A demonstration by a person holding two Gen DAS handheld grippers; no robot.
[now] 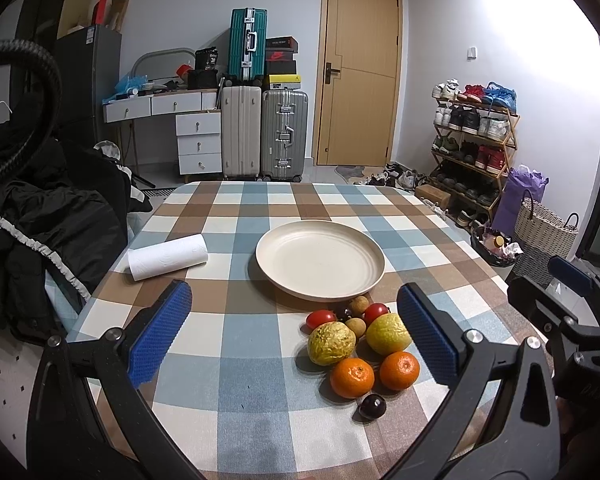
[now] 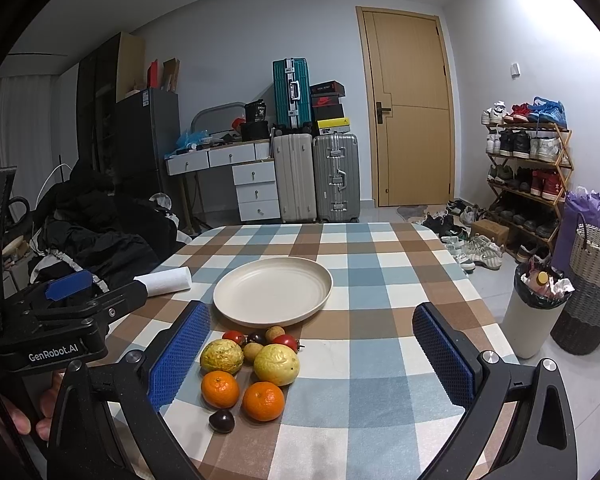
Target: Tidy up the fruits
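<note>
Left wrist view: my bench (image 1: 260,400) carries the round plate (image 1: 284,280), bare. Just nearer me the fruits (image 1: 356,344) cluster, strung lengthwise toward me. Both my left claw (image 1: 296,336) and right claw (image 2: 312,356) hang spread, gripping nothing.

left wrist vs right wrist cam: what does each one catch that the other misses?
Left wrist only: the right claw at its right edge, and a black hose curving at far left.

Right wrist only: the left claw, a hand gripping its handle, and the full white bin on the floor.

Both: the empty plate, the fruit pile in front of it, the paper roll, and the checked tablecloth.
</note>
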